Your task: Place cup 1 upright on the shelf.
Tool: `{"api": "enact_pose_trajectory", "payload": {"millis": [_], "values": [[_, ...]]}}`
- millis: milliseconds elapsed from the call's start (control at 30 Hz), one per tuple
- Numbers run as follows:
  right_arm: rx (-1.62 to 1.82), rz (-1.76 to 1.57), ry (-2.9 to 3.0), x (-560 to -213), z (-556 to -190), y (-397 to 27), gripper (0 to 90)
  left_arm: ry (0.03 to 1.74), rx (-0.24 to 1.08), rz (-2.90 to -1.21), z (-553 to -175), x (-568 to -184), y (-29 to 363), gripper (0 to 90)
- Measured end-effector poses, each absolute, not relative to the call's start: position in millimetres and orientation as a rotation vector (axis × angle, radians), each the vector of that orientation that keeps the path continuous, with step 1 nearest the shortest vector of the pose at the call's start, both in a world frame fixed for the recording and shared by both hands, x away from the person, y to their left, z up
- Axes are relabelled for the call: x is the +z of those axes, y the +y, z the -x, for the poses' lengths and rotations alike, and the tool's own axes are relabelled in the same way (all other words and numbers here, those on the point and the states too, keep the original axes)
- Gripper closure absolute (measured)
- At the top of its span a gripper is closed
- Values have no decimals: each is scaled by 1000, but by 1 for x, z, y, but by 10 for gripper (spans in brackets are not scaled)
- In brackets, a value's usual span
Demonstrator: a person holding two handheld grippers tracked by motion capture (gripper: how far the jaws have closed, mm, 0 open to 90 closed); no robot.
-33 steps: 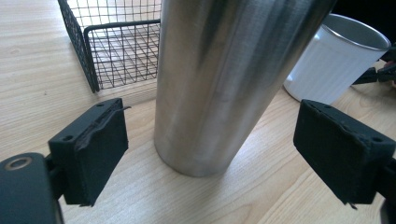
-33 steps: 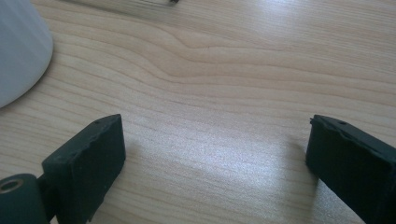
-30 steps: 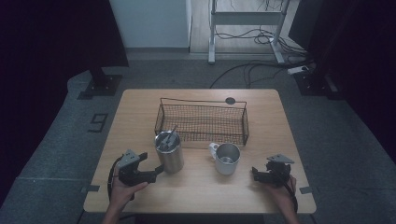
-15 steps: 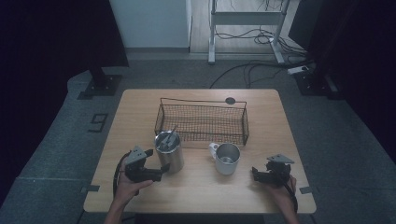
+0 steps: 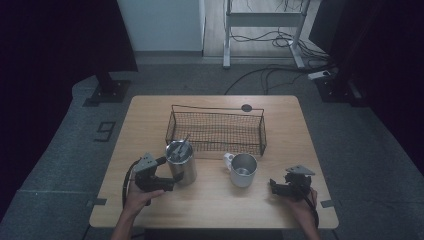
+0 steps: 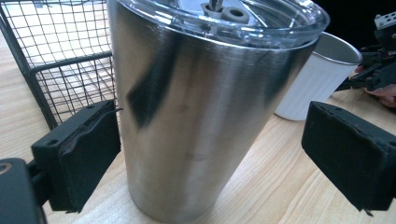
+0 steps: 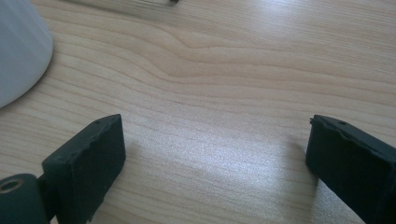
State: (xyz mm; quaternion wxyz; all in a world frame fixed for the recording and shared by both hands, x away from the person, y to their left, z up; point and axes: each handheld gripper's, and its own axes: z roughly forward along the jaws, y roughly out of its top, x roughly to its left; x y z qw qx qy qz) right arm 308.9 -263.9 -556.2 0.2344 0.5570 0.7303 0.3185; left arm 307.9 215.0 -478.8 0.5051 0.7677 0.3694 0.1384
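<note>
Near the table's point(image 5: 210, 212) front left stands the steel tumbler point(image 5: 181, 163), just before the wire basket point(image 5: 216, 129); your left gripper point(image 6: 210, 158) spreads its jaws around it. Right gripper point(image 5: 276, 186) lies spread beside the white mug point(image 5: 243, 170).

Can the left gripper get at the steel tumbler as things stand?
Probably yes. The left gripper is open with its jaws either side of the steel tumbler, gaps on both sides. The wire basket stands behind and the white mug beside it, neither blocking.
</note>
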Motion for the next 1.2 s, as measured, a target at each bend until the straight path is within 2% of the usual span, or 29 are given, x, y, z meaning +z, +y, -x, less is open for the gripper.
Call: {"api": "enact_pose_trajectory", "payload": {"millis": [767,1200], "values": [[874,-1529,2005,-556,-309,-264,46,905,355,-1871,-324,-486,202,40],[874,-1529,2004,-556,-309,-264,46,907,386,-1854,-335,-493,190,0]]}}
